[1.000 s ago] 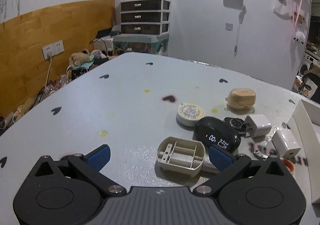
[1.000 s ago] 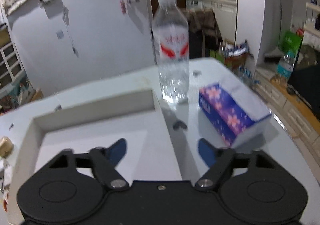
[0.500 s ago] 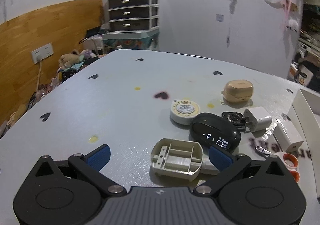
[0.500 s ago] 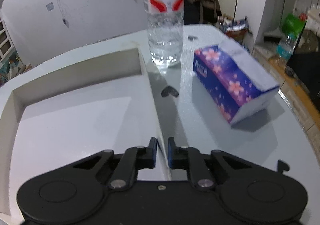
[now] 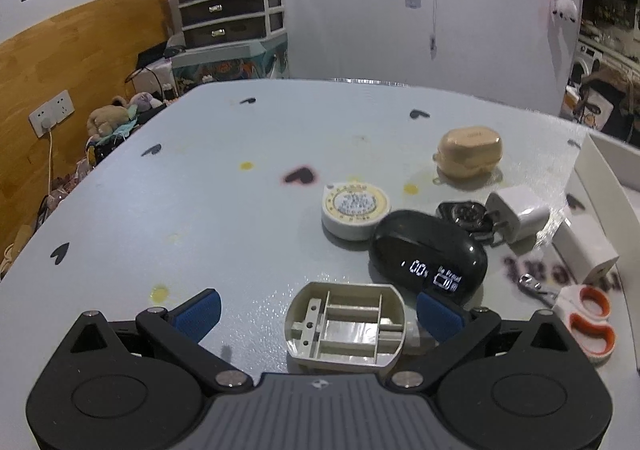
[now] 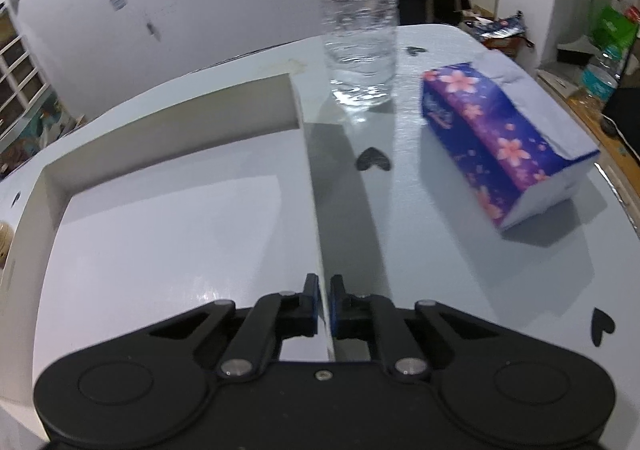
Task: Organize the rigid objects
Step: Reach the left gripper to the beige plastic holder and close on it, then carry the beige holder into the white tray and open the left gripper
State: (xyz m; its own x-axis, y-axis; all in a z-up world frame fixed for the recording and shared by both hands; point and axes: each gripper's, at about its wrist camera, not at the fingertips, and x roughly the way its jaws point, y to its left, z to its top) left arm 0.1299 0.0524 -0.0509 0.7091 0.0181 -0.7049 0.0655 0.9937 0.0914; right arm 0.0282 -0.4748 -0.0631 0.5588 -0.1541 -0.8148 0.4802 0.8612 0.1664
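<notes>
Right gripper (image 6: 324, 304): jaws pinched nearly together on the right-hand wall of the white box (image 6: 312, 186), one pad inside, one outside. Box is open-topped, shallow, nothing visible in it.

Left gripper (image 5: 318, 314): jaws wide, not gripping. Beige plastic housing (image 5: 346, 328) lies on the table (image 5: 200, 210) between them, close to the right pad, ribbed side up. Black earbud case (image 5: 428, 254) just beyond that pad.

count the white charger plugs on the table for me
2. One white charger lies on its side by the watch, prongs toward it. The other white charger sits nearer the white box, above the scissors. More could be hidden out of view.
</notes>
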